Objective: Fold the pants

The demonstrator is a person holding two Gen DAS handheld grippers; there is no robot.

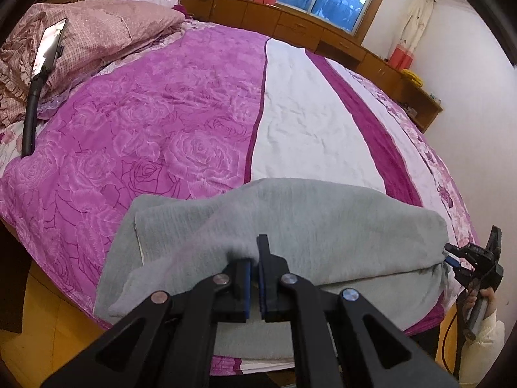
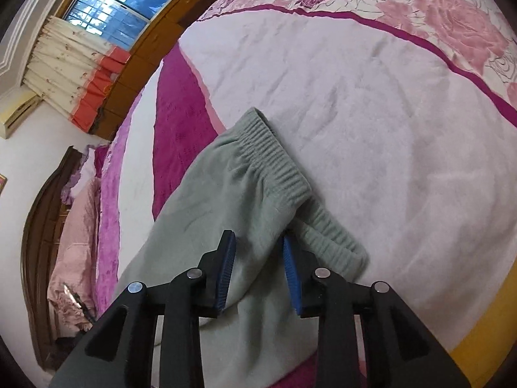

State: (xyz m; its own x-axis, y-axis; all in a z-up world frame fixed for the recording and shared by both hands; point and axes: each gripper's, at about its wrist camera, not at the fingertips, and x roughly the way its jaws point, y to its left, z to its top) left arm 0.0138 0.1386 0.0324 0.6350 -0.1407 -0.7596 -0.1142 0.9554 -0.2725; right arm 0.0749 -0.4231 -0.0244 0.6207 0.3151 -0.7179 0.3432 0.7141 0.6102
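Observation:
Grey sweatpants [image 1: 323, 226] lie across the near edge of the bed, folded over on themselves. My left gripper [image 1: 253, 252] is shut on a raised pinch of their cloth near the middle. At the pants' right corner, my right gripper [image 1: 450, 253] shows with a hand behind it. In the right wrist view the ribbed waistband [image 2: 278, 161] runs away from my right gripper [image 2: 257, 236]. Its jaws stand apart with a fold of the grey pants [image 2: 226, 194] lying loosely between the blue pads [image 2: 226, 268].
A purple rose-print bed cover [image 1: 161, 113] with a white band [image 1: 307, 113] spreads beyond the pants. Pink pillows [image 1: 97, 32] and a phone on a black stand [image 1: 48, 45] sit at the far left. Wooden cabinets [image 1: 290, 22] line the window wall; yellow floor [image 1: 48, 307] lies below left.

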